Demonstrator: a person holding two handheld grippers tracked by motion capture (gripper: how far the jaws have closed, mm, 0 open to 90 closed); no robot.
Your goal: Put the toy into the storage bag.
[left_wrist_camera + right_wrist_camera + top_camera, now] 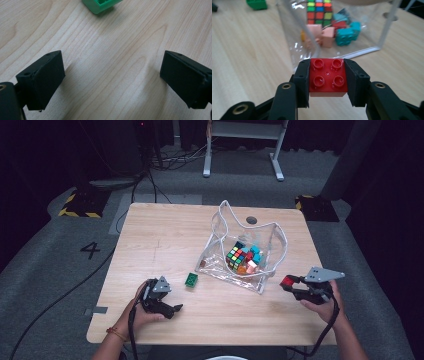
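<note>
My right gripper [327, 81] is shut on a red four-stud brick [327, 76], held just above the table to the right of a clear plastic bag [272, 247]; the same red brick [286, 281] shows at the gripper's tip in the high view. Inside the bag lie a colourful puzzle cube [319, 11], pink bricks [323, 35] and teal bricks [347, 32]. A green brick [191, 279] rests on the table left of the bag. My left gripper [111, 80] rests low over bare wood, open and empty, with the green brick [101, 3] just beyond its jaws.
The wooden table [165, 235] has a round dark cable hole [251, 220] behind the bag. A white desk frame [245, 145] and cables stand on the grey floor beyond the far edge.
</note>
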